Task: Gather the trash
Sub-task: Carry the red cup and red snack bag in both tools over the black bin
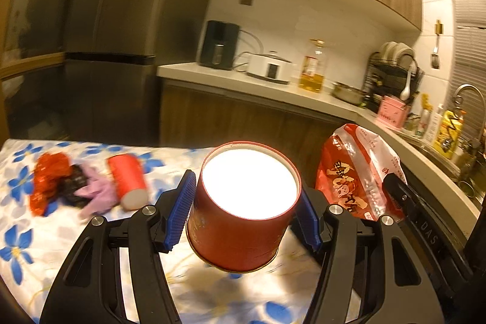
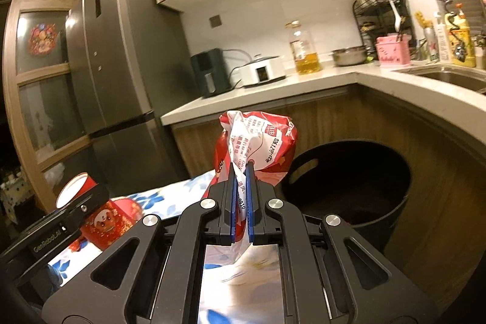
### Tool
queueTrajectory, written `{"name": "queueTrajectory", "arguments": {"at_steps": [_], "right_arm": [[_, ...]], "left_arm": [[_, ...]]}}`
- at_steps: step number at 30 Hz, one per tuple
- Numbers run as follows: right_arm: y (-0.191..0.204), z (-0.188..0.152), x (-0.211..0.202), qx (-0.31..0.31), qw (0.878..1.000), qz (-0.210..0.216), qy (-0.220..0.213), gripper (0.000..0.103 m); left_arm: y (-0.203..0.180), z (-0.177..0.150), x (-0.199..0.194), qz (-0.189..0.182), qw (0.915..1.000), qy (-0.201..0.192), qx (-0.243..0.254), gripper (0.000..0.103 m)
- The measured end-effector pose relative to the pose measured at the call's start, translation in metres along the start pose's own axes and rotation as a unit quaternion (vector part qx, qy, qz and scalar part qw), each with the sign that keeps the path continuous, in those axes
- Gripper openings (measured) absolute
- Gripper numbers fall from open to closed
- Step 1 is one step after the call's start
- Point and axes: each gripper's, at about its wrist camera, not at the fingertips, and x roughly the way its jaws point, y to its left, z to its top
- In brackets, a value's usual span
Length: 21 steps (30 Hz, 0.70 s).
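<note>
My left gripper [image 1: 243, 196] is shut on a red paper cup [image 1: 243, 211] and holds it above the flowered tablecloth [image 1: 36, 233]; the cup also shows in the right wrist view [image 2: 106, 220]. My right gripper [image 2: 242, 169] is shut on a red and white plastic snack bag [image 2: 261, 138], held up beside a black bin [image 2: 349, 187]. The bag also shows in the left wrist view [image 1: 358, 172]. On the table at the left lie a second red cup [image 1: 127, 181] on its side, a red wrapper [image 1: 48, 178], a dark wrapper [image 1: 73, 184] and a pink crumpled piece [image 1: 97, 190].
The black bin stands on the floor right of the table, under the curved counter [image 2: 410, 99]. The counter holds an oil bottle [image 2: 303, 50], a white cooker [image 2: 261, 72], a pot and a dish rack. A grey fridge [image 2: 106, 56] stands behind the table.
</note>
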Motion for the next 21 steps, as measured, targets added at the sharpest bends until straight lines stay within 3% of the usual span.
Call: {"name": "queueTrajectory", "arguments": {"at_steps": [12, 21], "right_arm": [[-0.075, 0.029, -0.009, 0.002, 0.997, -0.068, -0.041, 0.005], [-0.114, 0.036, -0.001, 0.000, 0.995, -0.095, -0.042, 0.005]], "left_arm": [[-0.090, 0.013, 0.045, -0.074, 0.9965, 0.001, 0.037, 0.061], [-0.139, 0.014, 0.078, -0.113, 0.9922, 0.007, 0.052, 0.061]]}}
